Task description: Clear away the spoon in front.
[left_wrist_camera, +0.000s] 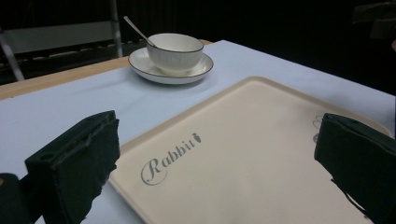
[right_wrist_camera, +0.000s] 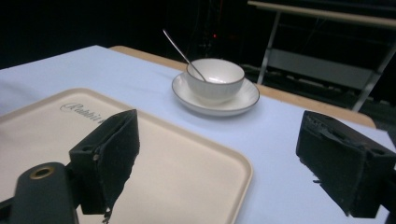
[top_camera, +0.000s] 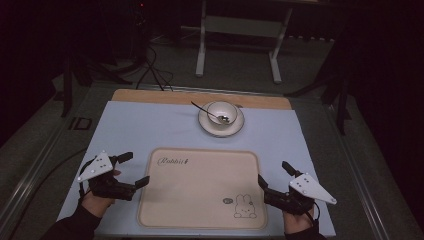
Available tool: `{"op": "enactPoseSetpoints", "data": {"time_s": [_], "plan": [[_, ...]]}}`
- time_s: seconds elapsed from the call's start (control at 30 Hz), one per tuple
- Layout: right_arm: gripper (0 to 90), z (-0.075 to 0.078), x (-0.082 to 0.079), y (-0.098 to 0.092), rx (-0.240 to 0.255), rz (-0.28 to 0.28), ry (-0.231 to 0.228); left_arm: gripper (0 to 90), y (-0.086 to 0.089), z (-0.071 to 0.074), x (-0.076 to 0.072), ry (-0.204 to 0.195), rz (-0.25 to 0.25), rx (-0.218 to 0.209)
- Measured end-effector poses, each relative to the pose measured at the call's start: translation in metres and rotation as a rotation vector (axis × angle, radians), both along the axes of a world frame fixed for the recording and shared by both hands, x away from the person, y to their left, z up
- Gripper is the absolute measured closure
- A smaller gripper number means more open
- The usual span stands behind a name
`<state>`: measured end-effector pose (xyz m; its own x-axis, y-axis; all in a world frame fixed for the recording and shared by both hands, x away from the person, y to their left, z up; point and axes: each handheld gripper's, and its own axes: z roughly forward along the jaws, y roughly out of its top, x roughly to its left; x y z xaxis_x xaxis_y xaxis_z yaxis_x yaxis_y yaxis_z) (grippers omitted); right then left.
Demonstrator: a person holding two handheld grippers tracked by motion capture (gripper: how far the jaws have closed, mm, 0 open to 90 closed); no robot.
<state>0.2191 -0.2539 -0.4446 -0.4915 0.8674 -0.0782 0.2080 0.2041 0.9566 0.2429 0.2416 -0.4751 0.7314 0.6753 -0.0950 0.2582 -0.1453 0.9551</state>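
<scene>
A cream tray [top_camera: 200, 195] printed "Rabbit" with a small rabbit drawing lies at the front middle of the table. Behind it a white bowl [top_camera: 223, 111] sits on a saucer [top_camera: 236, 128], with a metal spoon [top_camera: 202, 109] leaning in the bowl, handle to the back left. My left gripper [top_camera: 138, 168] rests beside the tray's left edge, jaws wide apart and empty. My right gripper [top_camera: 272, 171] sits at the tray's right edge, also open and empty. In the left gripper view the tray [left_wrist_camera: 243, 154] lies between the jaws, with the bowl [left_wrist_camera: 175, 49] beyond.
A light blue cloth [top_camera: 150, 125] covers the table, with a strip of bare wood [top_camera: 150, 95] along the far edge. Beyond the table stand a white-legged frame [top_camera: 201, 50] and black cables [top_camera: 155, 70] on the floor. The room is dark.
</scene>
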Motion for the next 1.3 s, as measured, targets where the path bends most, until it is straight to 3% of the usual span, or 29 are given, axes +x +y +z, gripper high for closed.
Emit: {"op": "enactPoseSetpoints", "data": {"time_s": [0.17,0.37,0.4,0.57,0.6,0.8,1.0,1.3], "plan": [[13.2,-0.001,0.000,-0.002,-0.004,0.003,0.002,0.6,0.003,0.000,0.000,-0.002,-0.021,-0.010],[13.2,-0.003,-0.003,-0.003,-0.008,0.014,0.037,0.6,0.003,-0.003,0.003,0.019,-0.032,0.009],[12.8,-0.001,-0.004,-0.004,0.013,0.033,0.047,0.6,-0.003,-0.003,0.004,0.022,-0.043,0.038],[12.1,0.001,-0.005,0.000,0.011,0.046,0.041,0.6,-0.012,-0.003,0.004,0.039,-0.080,0.055],[12.0,0.002,-0.008,0.003,-0.004,0.057,0.025,0.6,-0.021,0.000,0.003,0.060,-0.124,0.067],[11.6,0.005,-0.011,0.005,0.003,0.084,0.017,0.6,-0.042,0.008,0.000,0.074,-0.195,0.115],[11.5,0.005,-0.012,0.005,0.005,0.089,0.006,0.6,-0.060,0.019,0.001,0.081,-0.255,0.114],[11.5,0.006,-0.014,0.005,0.012,0.094,-0.005,1.3,-0.076,0.056,0.015,0.007,-0.275,0.108]]}}
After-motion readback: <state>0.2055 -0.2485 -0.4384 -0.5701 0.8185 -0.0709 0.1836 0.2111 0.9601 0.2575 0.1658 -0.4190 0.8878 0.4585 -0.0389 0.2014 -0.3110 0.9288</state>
